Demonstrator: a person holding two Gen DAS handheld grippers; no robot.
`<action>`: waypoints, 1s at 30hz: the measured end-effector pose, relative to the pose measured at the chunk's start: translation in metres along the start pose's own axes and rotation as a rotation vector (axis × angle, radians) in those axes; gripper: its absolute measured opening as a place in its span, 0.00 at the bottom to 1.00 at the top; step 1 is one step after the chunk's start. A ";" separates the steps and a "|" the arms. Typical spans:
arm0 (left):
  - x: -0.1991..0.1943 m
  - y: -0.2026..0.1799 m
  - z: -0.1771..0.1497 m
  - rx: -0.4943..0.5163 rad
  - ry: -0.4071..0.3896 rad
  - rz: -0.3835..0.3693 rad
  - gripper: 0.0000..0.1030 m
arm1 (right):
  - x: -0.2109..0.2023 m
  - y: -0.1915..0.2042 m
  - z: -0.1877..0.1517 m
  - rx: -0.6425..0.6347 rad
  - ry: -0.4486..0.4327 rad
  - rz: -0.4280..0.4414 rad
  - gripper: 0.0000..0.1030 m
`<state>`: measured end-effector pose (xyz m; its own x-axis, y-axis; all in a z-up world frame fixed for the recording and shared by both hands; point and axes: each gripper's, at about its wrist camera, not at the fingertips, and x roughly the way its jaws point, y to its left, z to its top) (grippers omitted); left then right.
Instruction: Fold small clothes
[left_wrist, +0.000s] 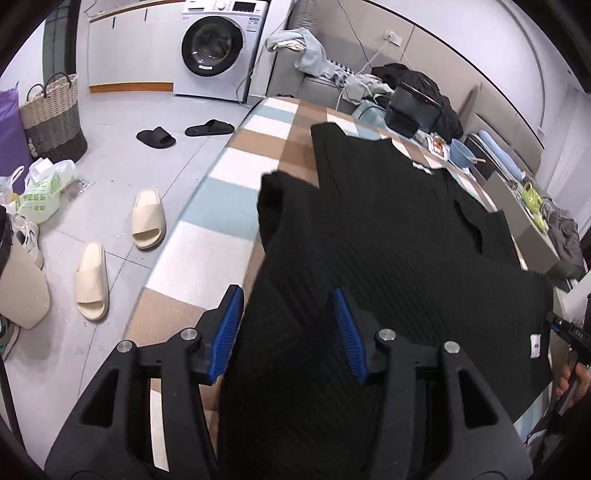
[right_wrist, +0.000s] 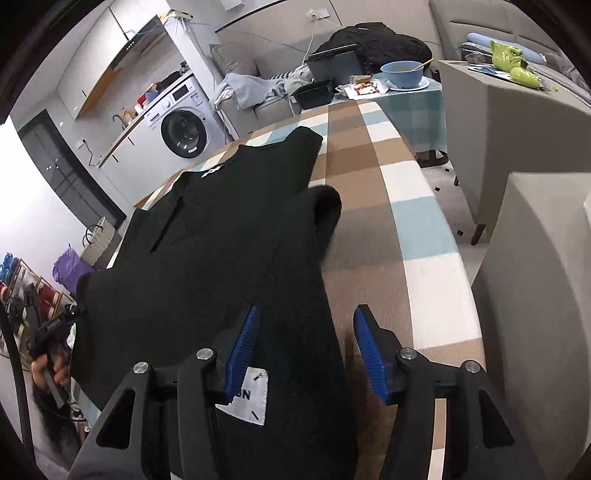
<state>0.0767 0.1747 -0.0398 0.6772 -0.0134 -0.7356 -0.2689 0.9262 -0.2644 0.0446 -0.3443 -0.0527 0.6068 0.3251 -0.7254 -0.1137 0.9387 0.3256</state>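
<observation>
A black ribbed knit top (left_wrist: 388, 229) (right_wrist: 229, 240) lies spread on the table with the checked cloth (left_wrist: 229, 192) (right_wrist: 388, 184), one sleeve folded in at each side. My left gripper (left_wrist: 287, 295) stands open over the top's near left hem; cloth lies between its blue pads (left_wrist: 232, 325), which do not press on it. My right gripper (right_wrist: 307, 312) is open too, over the near right hem by a white label (right_wrist: 247, 395). Its right pad (right_wrist: 371, 354) is clear of the cloth, above the bare table. Each view shows the other gripper in a hand at its edge.
At the table's far end stand a blue bowl (right_wrist: 402, 72), a food tray and black boxes (left_wrist: 410, 110). Slippers (left_wrist: 147, 218), a woven basket (left_wrist: 53, 118) and bags lie on the floor to the left. A grey chair (right_wrist: 498, 122) is to the right, and a washing machine (left_wrist: 218, 44) is beyond.
</observation>
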 end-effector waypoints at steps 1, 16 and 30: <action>0.002 -0.001 -0.001 0.005 -0.001 0.004 0.41 | 0.004 -0.001 -0.001 0.007 0.010 -0.009 0.52; -0.008 -0.009 0.012 0.017 -0.058 0.006 0.05 | -0.001 0.009 0.010 0.028 -0.072 -0.016 0.05; -0.014 -0.008 -0.009 0.033 -0.067 0.019 0.07 | -0.008 0.023 -0.014 0.068 -0.089 -0.099 0.34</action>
<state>0.0629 0.1637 -0.0327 0.7166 0.0289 -0.6969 -0.2602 0.9381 -0.2287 0.0262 -0.3234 -0.0481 0.6800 0.2172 -0.7003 0.0018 0.9546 0.2978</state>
